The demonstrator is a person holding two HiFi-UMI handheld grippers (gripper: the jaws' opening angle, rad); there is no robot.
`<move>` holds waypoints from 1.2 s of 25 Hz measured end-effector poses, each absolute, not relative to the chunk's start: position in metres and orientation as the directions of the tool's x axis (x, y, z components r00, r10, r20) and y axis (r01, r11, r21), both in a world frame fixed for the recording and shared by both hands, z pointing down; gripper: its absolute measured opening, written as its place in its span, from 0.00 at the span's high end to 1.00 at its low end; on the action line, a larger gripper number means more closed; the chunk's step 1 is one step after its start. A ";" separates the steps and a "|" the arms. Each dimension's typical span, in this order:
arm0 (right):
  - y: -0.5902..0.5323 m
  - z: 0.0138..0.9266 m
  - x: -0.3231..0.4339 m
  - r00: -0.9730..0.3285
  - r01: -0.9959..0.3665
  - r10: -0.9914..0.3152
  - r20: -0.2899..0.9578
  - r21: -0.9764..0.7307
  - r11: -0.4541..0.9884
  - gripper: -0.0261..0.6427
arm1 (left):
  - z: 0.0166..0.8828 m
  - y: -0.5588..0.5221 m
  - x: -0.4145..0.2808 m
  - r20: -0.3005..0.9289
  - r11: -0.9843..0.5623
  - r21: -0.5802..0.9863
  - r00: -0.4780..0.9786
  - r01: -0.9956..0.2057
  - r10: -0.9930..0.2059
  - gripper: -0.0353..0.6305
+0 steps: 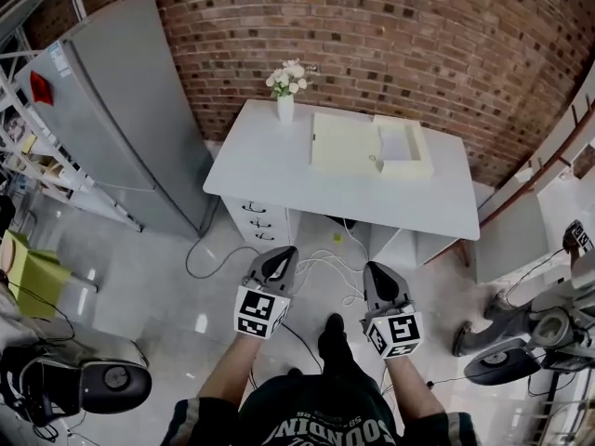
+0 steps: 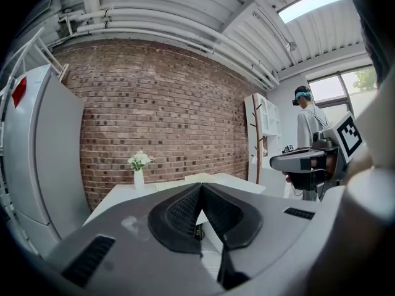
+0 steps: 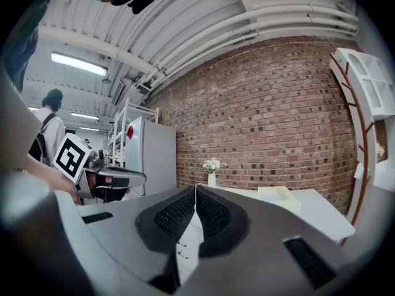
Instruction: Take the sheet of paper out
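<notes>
Nothing is begun yet: the left gripper and right gripper hang low before the person, each with jaws pressed together on nothing, well short of the table. The paper presumably lies in the open box there, but it is too small to confirm.

Print and markers: little of it reads.
White letters on the dark shirt lie upside down, cut by the frame edge, and cannot be read with certainty. The left gripper's cube and the right gripper's cube bear black-and-white square code markers. The fridge's red tag is too small to read.
</notes>
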State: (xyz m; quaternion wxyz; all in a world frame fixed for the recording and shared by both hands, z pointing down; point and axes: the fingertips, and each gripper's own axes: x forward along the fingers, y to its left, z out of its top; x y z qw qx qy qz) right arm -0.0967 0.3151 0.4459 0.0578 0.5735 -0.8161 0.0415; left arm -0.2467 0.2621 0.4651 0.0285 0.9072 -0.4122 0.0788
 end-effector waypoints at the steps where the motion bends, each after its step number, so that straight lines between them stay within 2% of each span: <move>1: 0.306 0.446 -0.091 -0.337 -0.940 -0.930 0.147 0.001 0.341 0.86 | 0.466 0.253 -0.242 0.168 -0.656 -0.009 0.646 -0.754 -0.745 0.93; 30: 0.111 0.443 0.032 -0.398 -0.915 -0.906 0.146 0.001 0.403 0.86 | 0.457 0.063 -0.104 0.174 -0.632 0.009 0.624 -0.775 -0.762 0.93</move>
